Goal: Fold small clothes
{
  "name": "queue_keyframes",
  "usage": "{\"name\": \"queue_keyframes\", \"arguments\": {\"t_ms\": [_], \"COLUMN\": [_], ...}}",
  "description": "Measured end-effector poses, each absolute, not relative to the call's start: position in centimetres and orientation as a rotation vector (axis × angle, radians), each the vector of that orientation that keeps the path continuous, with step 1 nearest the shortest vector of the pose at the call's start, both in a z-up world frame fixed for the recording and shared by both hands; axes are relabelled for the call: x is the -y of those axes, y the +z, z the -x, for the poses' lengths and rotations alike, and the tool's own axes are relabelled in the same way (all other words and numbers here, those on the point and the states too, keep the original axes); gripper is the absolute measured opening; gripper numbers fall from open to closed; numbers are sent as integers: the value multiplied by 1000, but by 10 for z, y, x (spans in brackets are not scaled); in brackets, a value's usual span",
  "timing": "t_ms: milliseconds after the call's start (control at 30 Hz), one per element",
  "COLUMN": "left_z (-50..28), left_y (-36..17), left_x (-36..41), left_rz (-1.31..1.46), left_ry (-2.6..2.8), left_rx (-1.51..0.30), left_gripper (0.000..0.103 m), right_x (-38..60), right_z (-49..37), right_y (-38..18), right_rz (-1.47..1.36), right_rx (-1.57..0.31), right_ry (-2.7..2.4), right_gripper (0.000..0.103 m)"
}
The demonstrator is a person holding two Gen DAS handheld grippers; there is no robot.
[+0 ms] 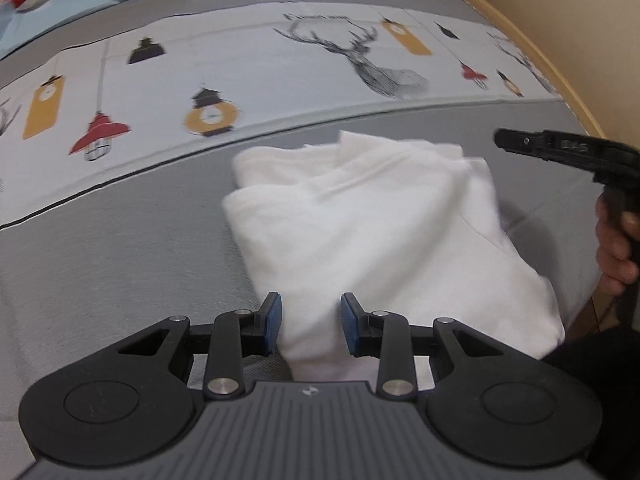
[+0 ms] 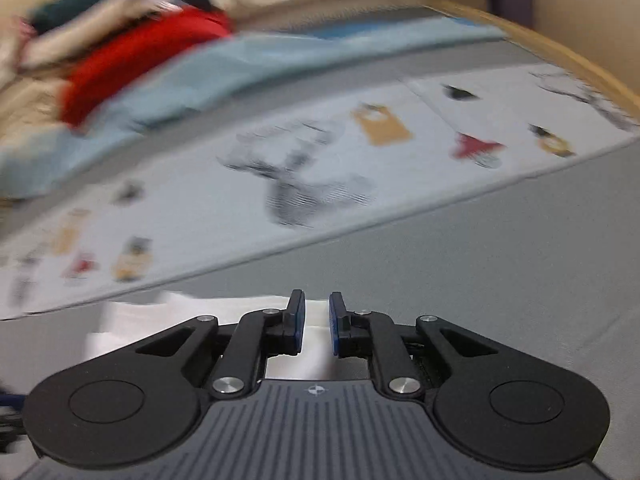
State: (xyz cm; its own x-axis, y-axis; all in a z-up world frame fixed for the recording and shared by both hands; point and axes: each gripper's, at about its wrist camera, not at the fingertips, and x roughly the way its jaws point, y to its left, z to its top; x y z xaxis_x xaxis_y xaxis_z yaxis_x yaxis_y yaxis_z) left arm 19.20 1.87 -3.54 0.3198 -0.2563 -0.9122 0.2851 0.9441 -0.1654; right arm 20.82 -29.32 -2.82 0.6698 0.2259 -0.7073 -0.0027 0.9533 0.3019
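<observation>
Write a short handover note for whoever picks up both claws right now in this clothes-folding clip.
Left claw: open, poised over the near edge of the white garment, pads not pressing on it.
Right claw: narrow gap, nothing pinched; white cloth shows beneath it.
The garment lies partly folded in layers on the grey bedspread, still rumpled at the far end.
Left to do: neaten the fold. A red garment waits on the pile behind.

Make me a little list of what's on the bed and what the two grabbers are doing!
surface: grey bed cover with a deer-and-lantern band
garment: white cloth, partly folded, lying flat
left gripper: open above the cloth's near edge
right gripper: narrow gap, nothing clearly pinched
far end: red clothing on a light blue sheet
</observation>
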Motion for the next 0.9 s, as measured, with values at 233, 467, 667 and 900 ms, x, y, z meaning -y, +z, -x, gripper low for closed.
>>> {"name": "queue_keyframes", "arguments": {"t_ms": [233,467,667,900], "left_z": [-182,-165,-163,-172], "left_y": [-58,-54,-48,-59], "left_x": [0,-1,-8,-12], "left_rz": [-128,-161,-100,-80], "left_ry": [-381,-326,-258,-256], "left_rx": [-1262,-1236,-1226,-1244], "left_gripper": [36,38,44,56], "right_x": [267,296,312,290], "right_z": [-177,-161,-154,-168], "right_y": [-53,-59,-61,-79], "right_rz": [-91,-105,-272,-256], "right_rx": [-1096,-1124,-1135,-1197], "right_ry": [447,231,199,224], "right_gripper": [30,52,53,59]}}
